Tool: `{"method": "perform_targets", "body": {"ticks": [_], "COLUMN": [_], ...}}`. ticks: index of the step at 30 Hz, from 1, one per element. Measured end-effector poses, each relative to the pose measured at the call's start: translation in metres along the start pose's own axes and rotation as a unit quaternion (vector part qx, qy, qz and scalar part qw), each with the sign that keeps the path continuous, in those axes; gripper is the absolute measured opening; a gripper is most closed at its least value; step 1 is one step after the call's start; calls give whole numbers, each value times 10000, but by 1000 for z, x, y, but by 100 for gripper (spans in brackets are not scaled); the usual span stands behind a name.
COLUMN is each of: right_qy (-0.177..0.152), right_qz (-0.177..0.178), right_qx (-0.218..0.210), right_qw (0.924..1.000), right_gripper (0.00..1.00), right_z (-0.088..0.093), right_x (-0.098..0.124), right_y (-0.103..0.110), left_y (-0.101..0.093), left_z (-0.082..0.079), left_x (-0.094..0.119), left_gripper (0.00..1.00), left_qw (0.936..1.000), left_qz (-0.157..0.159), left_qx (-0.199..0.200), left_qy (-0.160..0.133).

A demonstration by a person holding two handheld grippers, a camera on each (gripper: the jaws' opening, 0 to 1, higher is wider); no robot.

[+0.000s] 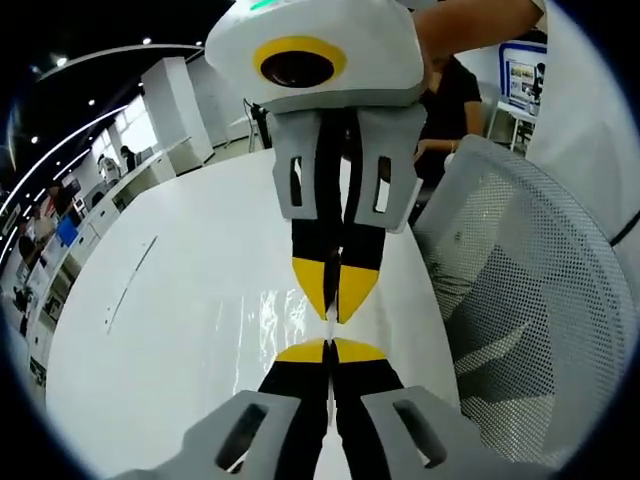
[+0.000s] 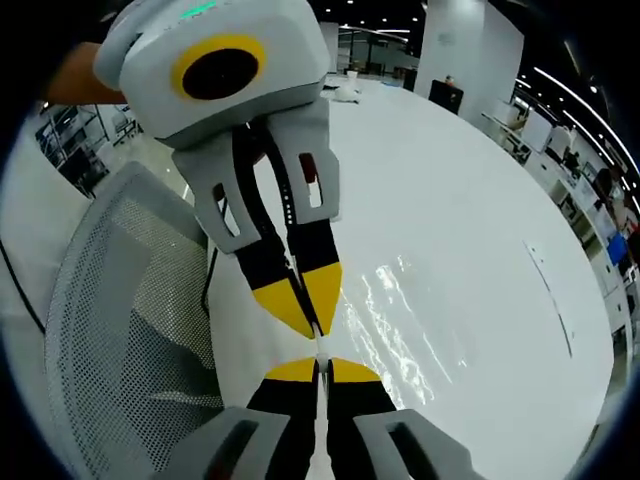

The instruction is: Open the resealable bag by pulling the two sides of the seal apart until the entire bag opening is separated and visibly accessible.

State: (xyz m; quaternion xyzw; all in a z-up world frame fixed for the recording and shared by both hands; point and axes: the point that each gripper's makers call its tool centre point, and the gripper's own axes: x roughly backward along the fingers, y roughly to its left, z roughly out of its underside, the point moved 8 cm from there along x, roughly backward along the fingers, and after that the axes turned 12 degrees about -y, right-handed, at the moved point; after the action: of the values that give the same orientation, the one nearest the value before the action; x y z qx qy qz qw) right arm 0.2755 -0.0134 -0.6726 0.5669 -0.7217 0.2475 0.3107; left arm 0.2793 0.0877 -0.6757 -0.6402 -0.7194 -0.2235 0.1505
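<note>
white table point(image 1: 180, 300) in open office | mesh chair point(image 1: 530, 300) beside | both tools pinching clear bag point(image 1: 290, 310)

Count from my remote station: two grippers, one bag, one table, one chair.

In the left gripper view I count two grippers: my left gripper point(image 1: 329, 349) at 6 o'clock and the right gripper point(image 1: 335, 312) from 12, both pinched on one clear resealable bag point(image 1: 290, 312). I count one white table point(image 1: 180, 300) and one mesh chair point(image 1: 530, 290) at 3 o'clock. The right gripper view gives the same tally.
</note>
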Motion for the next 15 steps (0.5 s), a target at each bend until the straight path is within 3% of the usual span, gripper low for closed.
{"method": "perform_targets", "body": {"ticks": [15], "right_qy": [412], "right_qz": [149], "right_qx": [117], "right_qw": [9990], "right_gripper": [0], "right_z": [32], "right_x": [12], "right_y": [-7], "left_y": [-1], "left_z": [9], "left_x": [4], "left_gripper": [0], "left_qw": [9998], "left_qz": [-20], "left_qx": [86], "left_qy": [184]}}
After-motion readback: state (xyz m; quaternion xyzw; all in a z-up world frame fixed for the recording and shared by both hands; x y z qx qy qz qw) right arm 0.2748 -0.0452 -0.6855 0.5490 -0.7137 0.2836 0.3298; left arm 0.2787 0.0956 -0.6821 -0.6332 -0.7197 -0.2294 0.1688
